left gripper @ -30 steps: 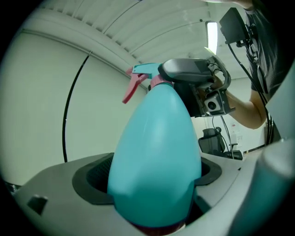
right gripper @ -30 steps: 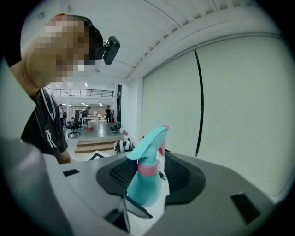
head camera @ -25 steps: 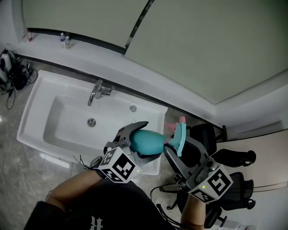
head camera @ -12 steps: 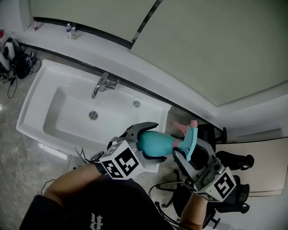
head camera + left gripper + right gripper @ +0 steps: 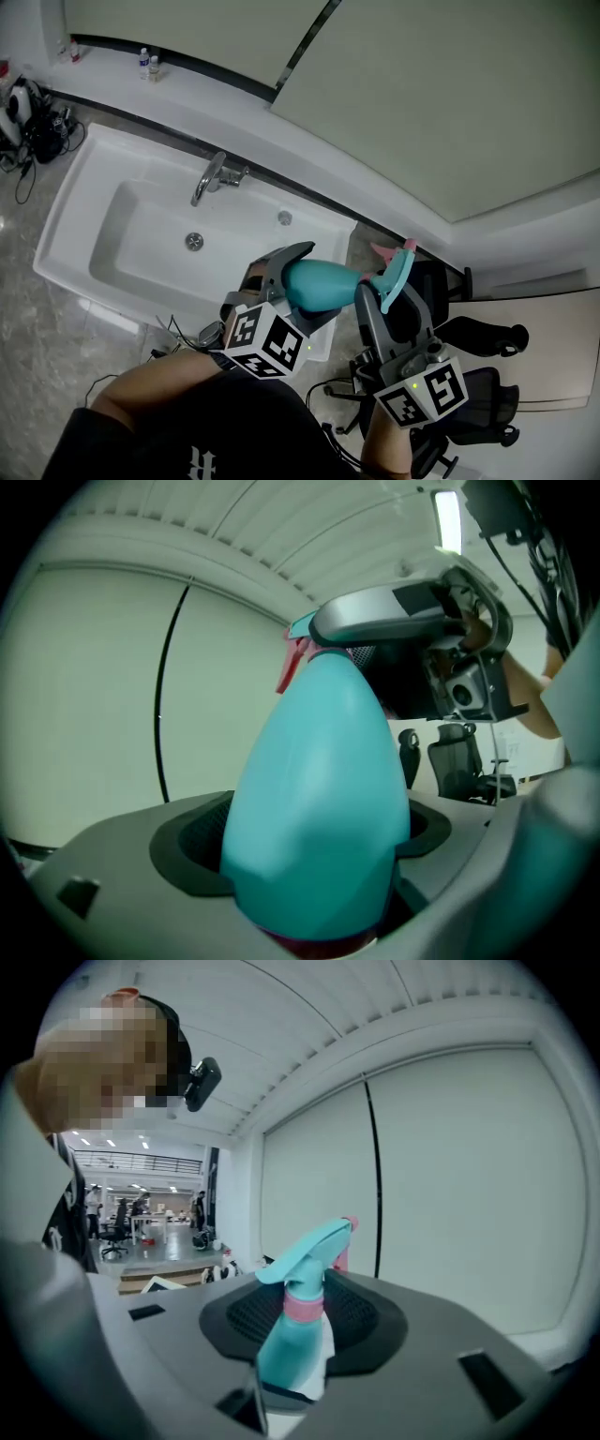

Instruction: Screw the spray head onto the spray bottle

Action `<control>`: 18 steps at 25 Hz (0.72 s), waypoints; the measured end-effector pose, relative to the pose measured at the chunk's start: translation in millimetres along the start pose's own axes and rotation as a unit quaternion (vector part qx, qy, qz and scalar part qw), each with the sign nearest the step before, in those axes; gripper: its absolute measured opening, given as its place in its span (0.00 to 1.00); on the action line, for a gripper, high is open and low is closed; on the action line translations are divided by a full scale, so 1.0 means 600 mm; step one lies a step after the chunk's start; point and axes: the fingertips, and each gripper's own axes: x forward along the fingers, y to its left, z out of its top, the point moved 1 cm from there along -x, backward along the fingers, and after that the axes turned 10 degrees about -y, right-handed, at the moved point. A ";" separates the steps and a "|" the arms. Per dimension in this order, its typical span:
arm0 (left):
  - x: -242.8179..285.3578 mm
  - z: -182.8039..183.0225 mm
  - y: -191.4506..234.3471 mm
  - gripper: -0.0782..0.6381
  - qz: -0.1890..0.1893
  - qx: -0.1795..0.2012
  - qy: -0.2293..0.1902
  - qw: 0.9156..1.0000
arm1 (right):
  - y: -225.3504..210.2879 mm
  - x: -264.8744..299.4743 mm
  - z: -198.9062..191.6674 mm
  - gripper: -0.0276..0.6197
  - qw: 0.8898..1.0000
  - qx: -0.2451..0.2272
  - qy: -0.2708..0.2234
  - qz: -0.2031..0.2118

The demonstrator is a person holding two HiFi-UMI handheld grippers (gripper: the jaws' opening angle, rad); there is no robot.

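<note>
Since the moment before, both marker cubes have shifted in the head view, the left one a little to the right and the right one to the left, and the spray head now stands steeper, with its pink tip higher. At the far left a bundle of black cables (image 5: pixel 33 127) lies on the floor beside the white sink (image 5: pixel 70 211), and two small bottles (image 5: pixel 148 64) stand on the ledge behind it. The faucet (image 5: pixel 214 178) is at the back rim of the sink. Over the right front corner of the sink, the left gripper (image 5: pixel 298 289) holds the teal spray bottle (image 5: pixel 323 284) by its wide lower body. Its jaws press on both sides of the bottle, which lies almost level with its neck to the right. At this neck sits the spray head (image 5: pixel 396 272), teal with a pink band and a pink tip, and it points up and away from the person. How far it is screwed on cannot be told. The right gripper (image 5: pixel 386 298) is closed on the spray head, with its two jaws tight against the lower part of the head. It comes from below right and its jaws are next to the bottle's neck. To the right of both grippers, a black office chair (image 5: pixel 473 333) stands on the floor.
</note>
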 end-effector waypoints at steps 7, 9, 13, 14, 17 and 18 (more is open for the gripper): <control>0.006 -0.025 0.002 0.76 0.011 -0.008 0.013 1.000 | -0.009 0.009 -0.023 0.25 0.995 0.005 -0.002 -0.095; 0.003 -0.019 0.004 0.76 0.004 -0.009 0.005 1.000 | 0.000 0.008 -0.019 0.25 0.996 -0.003 -0.007 -0.086; 0.002 0.001 0.002 0.76 -0.015 -0.019 -0.016 1.000 | 0.007 -0.003 -0.005 0.25 0.998 -0.007 -0.017 -0.064; 0.001 0.006 0.001 0.76 -0.020 -0.024 -0.021 0.999 | 0.008 -0.006 -0.001 0.25 0.998 -0.004 -0.020 -0.058; -0.003 0.020 0.002 0.76 -0.034 -0.038 -0.038 0.998 | 0.016 -0.016 0.013 0.25 0.999 0.003 -0.031 -0.039; -0.004 0.025 0.002 0.76 -0.040 -0.041 -0.045 0.997 | 0.021 -0.021 0.020 0.25 0.999 0.006 -0.036 -0.029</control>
